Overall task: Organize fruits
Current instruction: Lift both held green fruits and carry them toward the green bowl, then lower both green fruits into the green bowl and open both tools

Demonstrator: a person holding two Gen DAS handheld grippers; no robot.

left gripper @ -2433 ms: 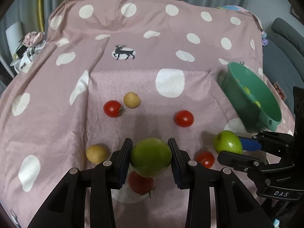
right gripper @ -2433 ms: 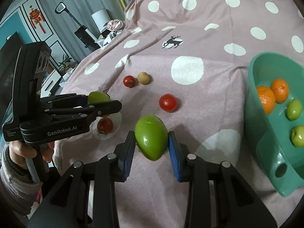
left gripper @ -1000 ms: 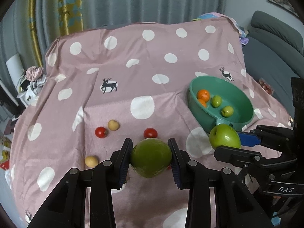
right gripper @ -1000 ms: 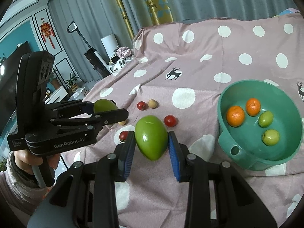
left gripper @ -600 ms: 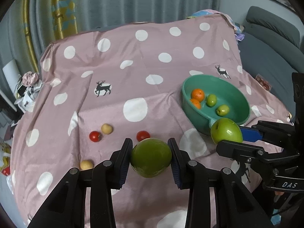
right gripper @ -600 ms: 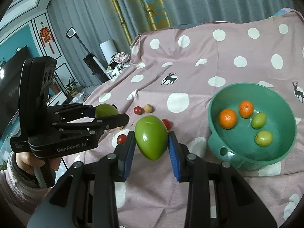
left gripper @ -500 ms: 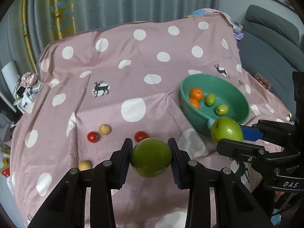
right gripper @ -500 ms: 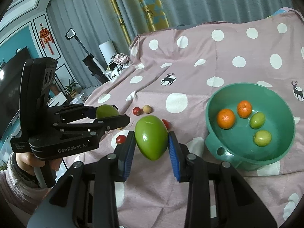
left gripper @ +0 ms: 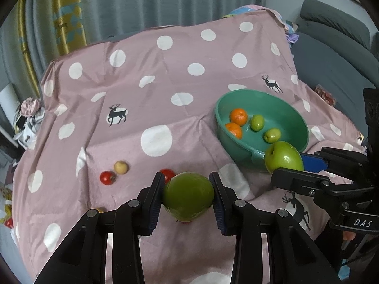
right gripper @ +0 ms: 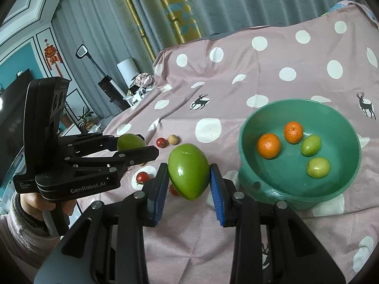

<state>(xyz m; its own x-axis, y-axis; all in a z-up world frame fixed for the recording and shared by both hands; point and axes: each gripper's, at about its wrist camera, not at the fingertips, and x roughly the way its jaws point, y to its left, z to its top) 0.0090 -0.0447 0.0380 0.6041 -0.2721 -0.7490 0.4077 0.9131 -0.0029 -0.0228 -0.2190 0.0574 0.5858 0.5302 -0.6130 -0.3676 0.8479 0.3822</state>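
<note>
- Clamping a round green fruit between its blue pads, the left tool carries it in the air above the pink polka-dot cloth that covers the tabletop.
- The right tool grips a second green fruit, a longer, egg-shaped one with its narrow end pointing down, pressed on both sides by the pads.
- In the left wrist view the right tool appears at the right edge, and its fruit sits just in front of the near rim of the green bowl.
- In the right wrist view the left tool comes in from the left, held by a hand in a pale knitted sleeve; its green fruit shows between the black fingers.
- The green bowl stands on the cloth at the right and holds two oranges side by side and two small green fruits to their right.
- Loose on the cloth lie a small red tomato touching a pale yellow round fruit, and another red tomato partly hidden behind the left tool's fruit.
- Another yellowish fruit peeks out beside the left tool's finger.
- Black deer prints mark the cloth, and grey curtains hang behind.
</note>
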